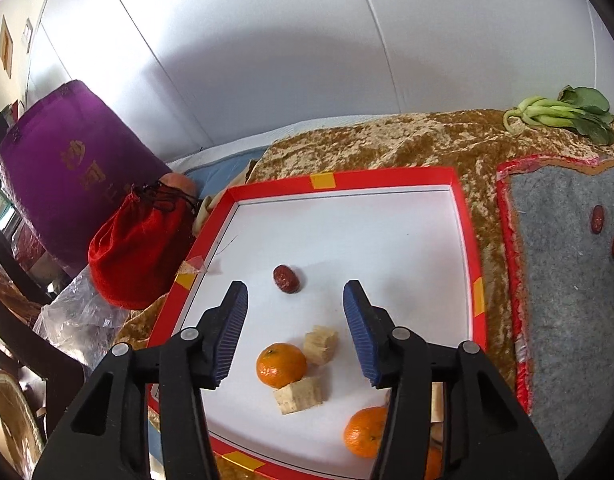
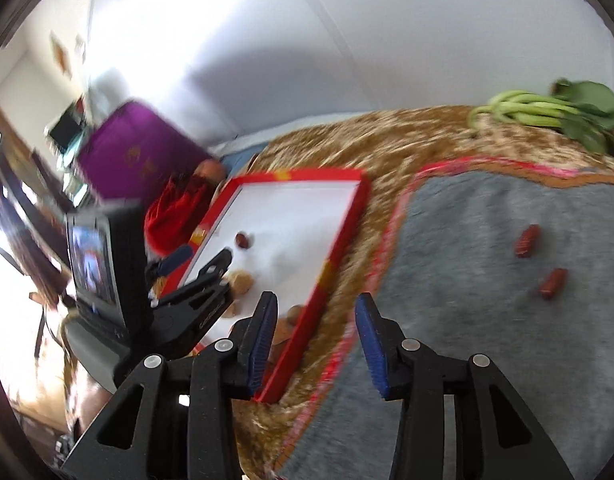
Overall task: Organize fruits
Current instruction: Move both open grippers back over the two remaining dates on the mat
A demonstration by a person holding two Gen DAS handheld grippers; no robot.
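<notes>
While both grippers hang empty, the scene reads as follows, largest item first.

Surface: a gold-brown patterned cloth [image 1: 387,140] covers what looks like a bed or bench; which one cannot be told.
Grey mat: a grey felt mat [image 1: 567,280] with red edging lies to the right of the tray, apparently serving as the pick-up area.
Tray: a red-rimmed tray [image 1: 387,179] with a white floor sits on the cloth; judged to be the collecting place, since most of the fruit already lies in it.
Left gripper: the left gripper [image 1: 295,296] hovers over the tray with its jaws spread wide and nothing between them; a red date lies just beyond the tips.
Right gripper: the right gripper [image 2: 317,308] is likewise spread and empty, above the tray's near corner and the mat edge; its view is motion-blurred.
Greens: a bunch of leafy greens [image 1: 563,116] rests at the far right, well apart from the tray.
Tangerines: one tangerine [image 1: 282,365], bright orange and dimpled, touches two pale cut chunks [image 1: 321,345]; a second tangerine [image 1: 363,432] lies nearer, partly hidden.
Date in tray: the red date [image 1: 286,279] is dark, wrinkled and oval, lying alone.
Dates on mat: two loose dates [image 2: 527,241] remain on the grey mat, near each other, judged still to be gathered.
</notes>
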